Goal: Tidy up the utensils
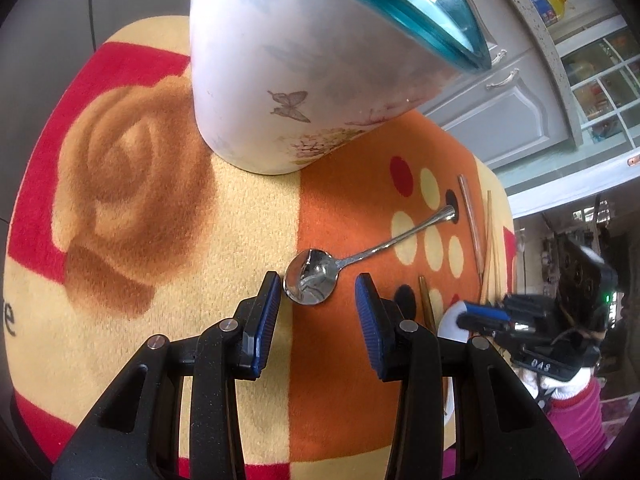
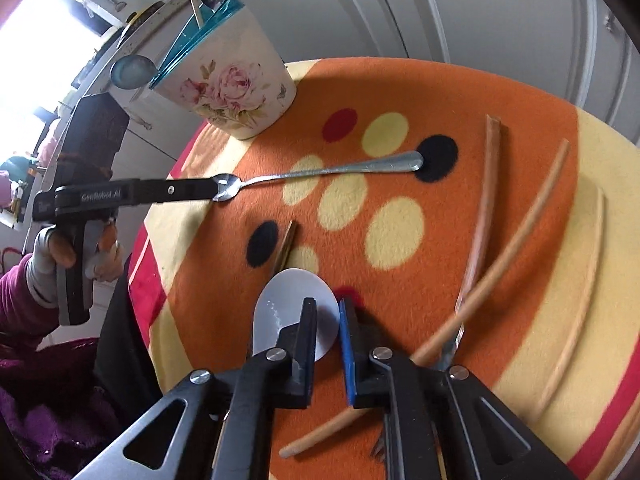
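A steel spoon [image 1: 316, 280] lies on the patterned cloth [image 1: 160, 240], bowl toward me, handle pointing far right. My left gripper [image 1: 318, 292] is open, its blue pads either side of the spoon bowl; it also shows in the right wrist view [image 2: 208, 190] at the spoon [image 2: 320, 172]. A white floral utensil holder [image 1: 304, 64] with a teal rim stands behind; in the right wrist view the holder [image 2: 228, 88] has spoons and a chopstick in it. My right gripper [image 2: 328, 320] is slightly open over a white spoon [image 2: 280, 312]; whether it grips it is unclear.
Several wooden chopsticks [image 2: 484, 208] lie on the cloth at the right, one running under the right gripper. A fork's tines [image 2: 380, 448] peek out below it. Grey cabinet doors [image 1: 500, 112] stand behind the table. The cloth's edge [image 2: 160, 280] drops off at left.
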The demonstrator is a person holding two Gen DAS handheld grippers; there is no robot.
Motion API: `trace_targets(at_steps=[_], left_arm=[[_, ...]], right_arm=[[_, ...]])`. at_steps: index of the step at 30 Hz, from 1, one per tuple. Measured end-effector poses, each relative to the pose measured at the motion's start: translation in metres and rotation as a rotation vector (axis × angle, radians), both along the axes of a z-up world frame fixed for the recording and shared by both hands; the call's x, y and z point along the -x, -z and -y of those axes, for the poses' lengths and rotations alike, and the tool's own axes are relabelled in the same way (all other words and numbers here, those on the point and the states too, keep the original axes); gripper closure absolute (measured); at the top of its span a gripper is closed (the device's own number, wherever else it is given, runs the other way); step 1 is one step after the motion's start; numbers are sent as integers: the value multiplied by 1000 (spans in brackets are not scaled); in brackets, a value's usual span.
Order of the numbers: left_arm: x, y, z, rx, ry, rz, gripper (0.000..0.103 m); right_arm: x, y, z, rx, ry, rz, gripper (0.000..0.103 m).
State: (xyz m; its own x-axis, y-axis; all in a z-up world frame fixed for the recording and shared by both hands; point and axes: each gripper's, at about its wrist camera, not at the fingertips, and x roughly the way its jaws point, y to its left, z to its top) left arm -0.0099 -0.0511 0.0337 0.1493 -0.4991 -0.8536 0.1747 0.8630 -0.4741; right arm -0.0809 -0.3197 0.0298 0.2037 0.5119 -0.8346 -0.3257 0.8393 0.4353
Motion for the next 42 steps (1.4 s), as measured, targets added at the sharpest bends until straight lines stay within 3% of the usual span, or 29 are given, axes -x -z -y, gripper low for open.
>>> trace_targets(at_steps=[7, 11, 13, 15, 16, 24, 30, 42], left_arm=[[1, -1, 6, -31, 43, 20, 66], [-3, 0, 6, -27, 45, 8, 66], [-4, 0, 4, -24, 36, 2, 72], [-7, 3, 5, -42, 29, -1, 91], [-7, 4, 3, -49, 27, -1, 95], [2, -6, -2, -52, 35, 42, 99], [18, -44, -24, -21, 14, 84, 102], [54, -125, -72, -49, 1, 187, 101]], right_arm=[[28, 1, 7, 28, -32, -36, 95], [23, 3, 8, 27, -71, -29, 93], [18, 4, 8, 8, -81, -33, 93], [15, 6, 6, -16, -83, -29, 93], [15, 6, 7, -30, -77, -26, 93], [26, -6, 8, -38, -17, 4, 99], [36, -36, 10, -50, -3, 73, 101], [33, -96, 19, -65, 61, 229, 101]])
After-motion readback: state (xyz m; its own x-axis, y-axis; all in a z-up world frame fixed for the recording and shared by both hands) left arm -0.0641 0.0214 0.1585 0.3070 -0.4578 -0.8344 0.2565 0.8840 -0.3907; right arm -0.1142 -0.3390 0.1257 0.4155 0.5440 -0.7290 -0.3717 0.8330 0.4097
